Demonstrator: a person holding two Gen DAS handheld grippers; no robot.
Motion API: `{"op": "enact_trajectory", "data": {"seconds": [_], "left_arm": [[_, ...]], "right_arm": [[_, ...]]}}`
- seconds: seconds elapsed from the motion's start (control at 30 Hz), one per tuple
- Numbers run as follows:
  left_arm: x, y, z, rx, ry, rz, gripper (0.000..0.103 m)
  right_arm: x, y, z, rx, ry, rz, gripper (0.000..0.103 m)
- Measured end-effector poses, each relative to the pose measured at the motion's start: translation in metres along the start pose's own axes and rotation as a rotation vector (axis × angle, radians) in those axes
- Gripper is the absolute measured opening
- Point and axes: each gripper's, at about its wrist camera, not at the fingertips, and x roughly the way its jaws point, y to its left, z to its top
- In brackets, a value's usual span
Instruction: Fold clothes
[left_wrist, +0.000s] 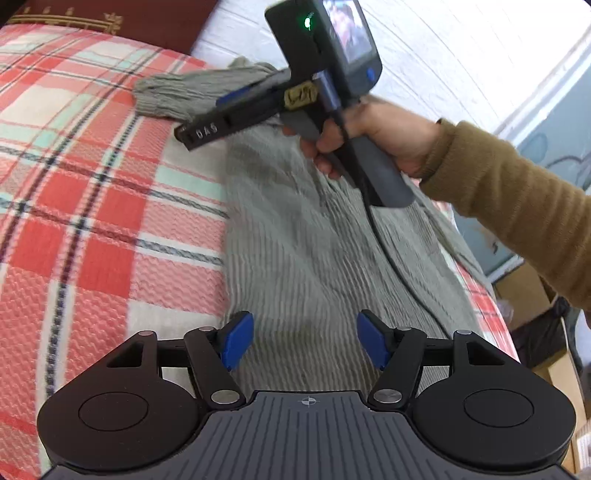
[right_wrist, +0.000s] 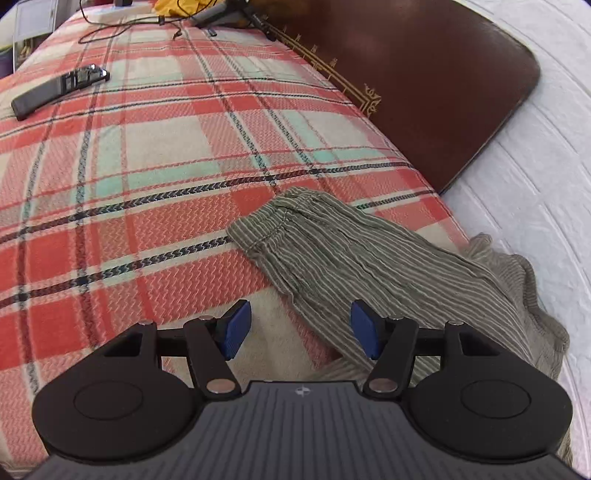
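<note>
- Bed (right_wrist: 155, 155): covered by a woven plaid blanket (left_wrist: 92, 221) in red, cream and mint with dark lines; it lies flat and covers the whole visible top.
- Striped grey-green garment (right_wrist: 332, 258): lies directly on the blanket near the wall-side edge, gathered end toward the bed's middle, its other end spilling over the edge.
- Dark flat bar-shaped device (right_wrist: 55, 92): rests on the blanket, well apart from the garment.
- Black cables (right_wrist: 122, 27): lie at the far end, beside a yellow item (right_wrist: 173, 7), only partly in view.
- Dark brown headboard (right_wrist: 424, 85): stands along the bed's side.
</note>
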Motion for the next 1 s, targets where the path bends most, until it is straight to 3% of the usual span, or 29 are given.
{"op": "enact_trajectory", "data": {"seconds": [0.1, 0.17, 0.23, 0.37, 0.5, 0.6, 0.73, 0.9, 1.0], "left_arm": [[-0.005, 0.007, 0.001, -0.027, -0.02, 0.018, 0.081], [-0.005, 0.009, 0.003, -0.022, -0.007, 0.033, 0.079], [-0.008, 0.008, 0.005, -0.006, -0.004, 0.041, 0.077], [-0.014, 0.007, 0.007, -0.012, -0.03, 0.045, 0.08], [-0.012, 0.006, 0.009, -0.042, -0.02, 0.044, 0.08], [-0.015, -0.001, 0.008, -0.008, -0.036, 0.054, 0.08], [-0.02, -0.011, 0.004, 0.032, -0.041, 0.075, 0.081], [-0.026, -0.012, -0.006, 0.032, -0.009, 0.09, 0.081], [-0.03, -0.013, -0.013, 0.028, 0.011, 0.098, 0.081]], "right_arm": [[0.009, -0.004, 0.006, 0.041, -0.024, -0.006, 0.061], [0.014, -0.014, 0.013, 0.118, -0.023, 0.02, 0.004], [0.005, -0.028, 0.016, 0.209, -0.065, 0.009, 0.004], [-0.054, -0.083, -0.003, 0.443, -0.243, -0.049, 0.004], [-0.122, -0.148, -0.067, 0.72, -0.388, -0.233, 0.004], [-0.162, -0.187, -0.132, 0.951, -0.424, -0.355, 0.004], [-0.182, -0.215, -0.211, 1.111, -0.328, -0.498, 0.006], [-0.164, -0.223, -0.289, 1.279, -0.169, -0.496, 0.007], [-0.159, -0.218, -0.314, 1.346, -0.145, -0.487, 0.008]]}}
